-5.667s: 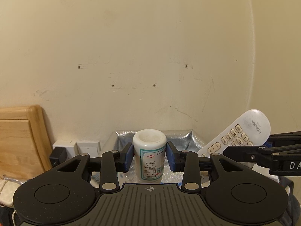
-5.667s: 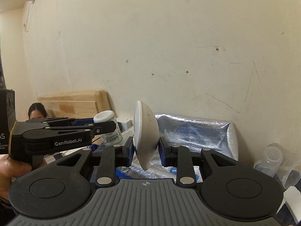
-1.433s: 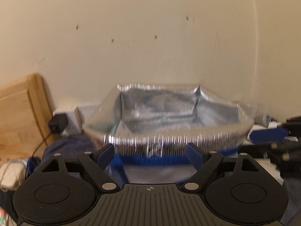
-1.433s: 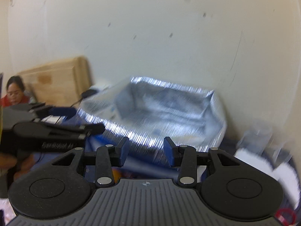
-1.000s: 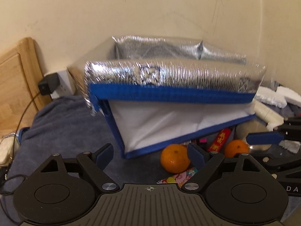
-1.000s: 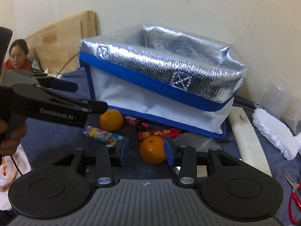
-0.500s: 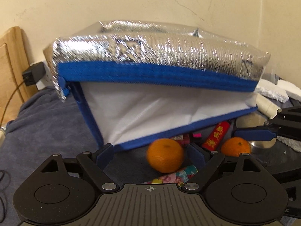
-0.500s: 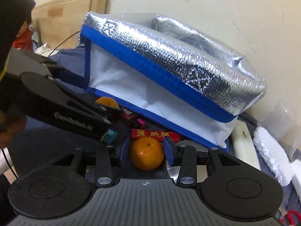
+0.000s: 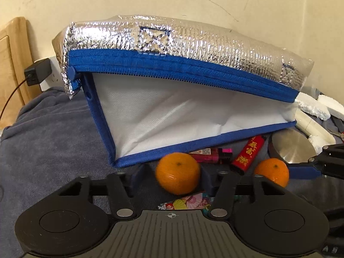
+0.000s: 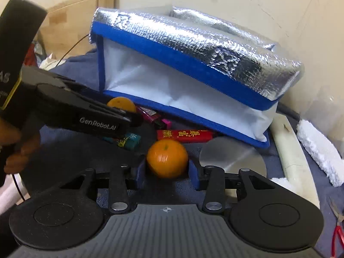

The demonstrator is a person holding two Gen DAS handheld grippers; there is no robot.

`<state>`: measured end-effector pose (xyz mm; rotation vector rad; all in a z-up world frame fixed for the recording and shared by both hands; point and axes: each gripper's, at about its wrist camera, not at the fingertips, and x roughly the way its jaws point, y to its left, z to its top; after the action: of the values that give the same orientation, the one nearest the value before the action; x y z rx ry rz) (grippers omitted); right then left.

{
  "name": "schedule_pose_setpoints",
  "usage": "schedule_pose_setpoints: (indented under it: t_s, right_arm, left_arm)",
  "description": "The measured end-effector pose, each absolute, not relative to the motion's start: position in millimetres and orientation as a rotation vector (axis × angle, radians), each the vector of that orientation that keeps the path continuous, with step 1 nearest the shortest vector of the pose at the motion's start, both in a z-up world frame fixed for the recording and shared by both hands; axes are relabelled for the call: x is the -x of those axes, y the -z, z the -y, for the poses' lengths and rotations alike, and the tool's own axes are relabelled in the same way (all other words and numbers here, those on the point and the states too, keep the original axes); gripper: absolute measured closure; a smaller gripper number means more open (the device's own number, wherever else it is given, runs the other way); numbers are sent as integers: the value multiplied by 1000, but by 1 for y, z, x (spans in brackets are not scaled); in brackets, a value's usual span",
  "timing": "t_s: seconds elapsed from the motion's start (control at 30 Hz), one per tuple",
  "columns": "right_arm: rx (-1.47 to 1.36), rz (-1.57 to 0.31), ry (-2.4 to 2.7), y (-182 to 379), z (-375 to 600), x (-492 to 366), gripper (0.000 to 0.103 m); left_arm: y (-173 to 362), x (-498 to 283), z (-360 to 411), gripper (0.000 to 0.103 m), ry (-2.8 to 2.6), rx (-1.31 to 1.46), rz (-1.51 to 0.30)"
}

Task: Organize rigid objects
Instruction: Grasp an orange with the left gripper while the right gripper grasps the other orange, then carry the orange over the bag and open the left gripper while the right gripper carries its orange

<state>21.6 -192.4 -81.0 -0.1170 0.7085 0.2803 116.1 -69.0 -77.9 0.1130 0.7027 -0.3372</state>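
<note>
A silver-lined blue and white cooler bag [image 9: 172, 99] [image 10: 193, 68] stands on a dark blue cloth. Two oranges lie in front of it. My left gripper [image 9: 172, 177] is open with its jaws on either side of the left orange [image 9: 177, 173], a gap showing on the left. My right gripper [image 10: 166, 167] is open around the right orange [image 10: 166, 158], which also shows in the left wrist view [image 9: 272, 171]; the jaws stand close to its sides. A red lighter [image 9: 249, 151] [image 10: 185, 135], a pink lighter [image 9: 211, 153] [image 10: 153, 115] and a colourful flat pack [image 9: 187, 202] lie between the oranges.
A round metal lid [image 10: 232, 159] lies right of the right orange. A white tube [image 10: 290, 148], foam pieces [image 10: 320, 146] and red-handled scissors [image 10: 337, 236] lie at the right. A wooden headboard [image 9: 10, 64] and a plugged charger [image 9: 36, 74] are at the left.
Both grippers have let go of the bottle and the remote, dropped from above the bag to the cloth in front of it, and moved in around the two oranges. The left jaws have narrowed.
</note>
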Motion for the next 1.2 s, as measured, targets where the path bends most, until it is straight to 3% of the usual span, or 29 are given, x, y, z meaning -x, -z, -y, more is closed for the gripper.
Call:
schedule_pose_setpoints:
  t_s: [0.13,1.2]
  right_arm:
    - [75,-708,-274,80,197,-16,67]
    - [60,-571,-283,20,192,14,68]
  left_arm:
    - [75,-111,68,64,343,-95,-715]
    - [1,-70,43,65,346,-27,-570]
